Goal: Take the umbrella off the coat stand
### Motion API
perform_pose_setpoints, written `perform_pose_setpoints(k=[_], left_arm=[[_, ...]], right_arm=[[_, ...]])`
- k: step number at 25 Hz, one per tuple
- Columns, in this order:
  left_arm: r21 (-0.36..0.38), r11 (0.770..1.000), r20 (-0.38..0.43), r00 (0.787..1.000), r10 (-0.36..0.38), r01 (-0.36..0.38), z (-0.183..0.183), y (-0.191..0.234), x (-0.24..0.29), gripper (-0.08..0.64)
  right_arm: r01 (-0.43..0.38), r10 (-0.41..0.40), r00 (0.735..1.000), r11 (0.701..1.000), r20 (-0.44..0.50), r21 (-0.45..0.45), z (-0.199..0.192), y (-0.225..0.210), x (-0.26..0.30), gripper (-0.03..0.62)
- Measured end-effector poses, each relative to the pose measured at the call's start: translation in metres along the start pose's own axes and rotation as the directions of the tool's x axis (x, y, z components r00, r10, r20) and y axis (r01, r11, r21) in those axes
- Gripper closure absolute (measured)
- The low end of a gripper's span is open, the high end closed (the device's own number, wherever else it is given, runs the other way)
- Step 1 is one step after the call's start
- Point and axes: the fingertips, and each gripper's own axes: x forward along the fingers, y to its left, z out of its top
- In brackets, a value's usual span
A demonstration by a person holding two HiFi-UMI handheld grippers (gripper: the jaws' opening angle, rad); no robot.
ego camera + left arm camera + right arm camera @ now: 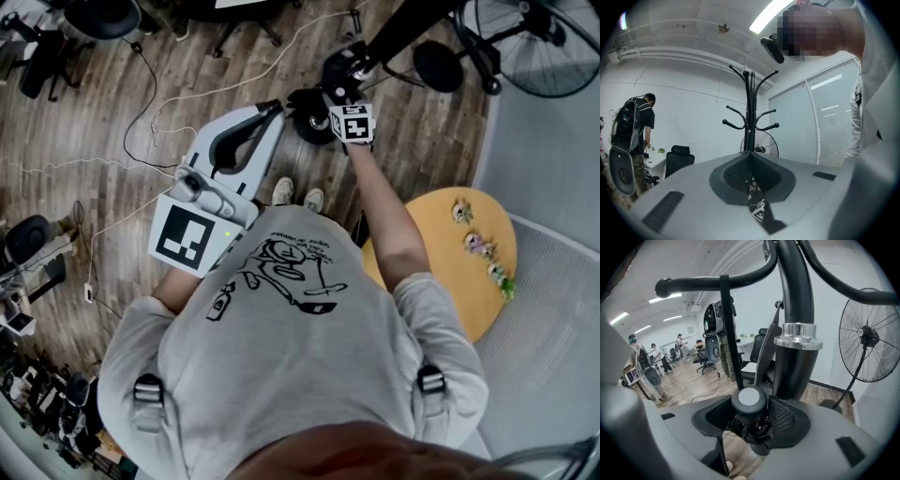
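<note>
Folded black umbrella (749, 401) hangs by its strap (729, 333) from a coat stand (794, 296) hook, round handle end between the right gripper (749, 414)'s wide-apart jaws, left gripper (750, 161) closed, empty; probably light, fabric soft, so clamp the rigid handle

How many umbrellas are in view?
1. The folded black umbrella hangs by its strap from a coat stand arm, between the jaws of the right gripper. Others could be hidden.
</note>
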Motion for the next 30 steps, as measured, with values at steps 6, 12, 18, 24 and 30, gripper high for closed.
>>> perform_pose_setpoints(k=[6, 12, 18, 24, 30], left_arm=[[0.0, 1.0, 0.0, 1.0, 0.007, -0.007, 0.0, 0.001, -0.004, 0.551], [-0.001, 1.0, -0.001, 1.0, 0.011, -0.011, -0.002, 0.002, -0.006, 0.551], [-0.001, 1.0, 0.005, 1.0, 0.009, -0.009, 0.001, 0.001, -0.007, 0.551], [-0.001, 1.0, 0.008, 1.0, 0.005, -0.005, 0.003, 0.0, -0.007, 0.551], [-0.001, 1.0, 0.013, 1.0, 0.004, -0.004, 0.004, 0.0, -0.007, 0.551]], right_arm=[[0.0, 0.0, 1.0, 1.0, -0.017, -0.001, -0.007, -0.002, 0.01, 0.345], [0.013, -0.013, 1.0, 1.0, -0.012, -0.015, -0.009, -0.004, 0.009, 0.362], [0.016, -0.016, 1.0, 1.0, 0.013, -0.017, -0.004, -0.002, 0.005, 0.365], [0.025, -0.025, 0.999, 0.999, 0.021, -0.031, 0.005, 0.001, -0.002, 0.366], [0.029, -0.028, 0.999, 0.999, 0.023, -0.036, 0.011, 0.002, -0.006, 0.367]])
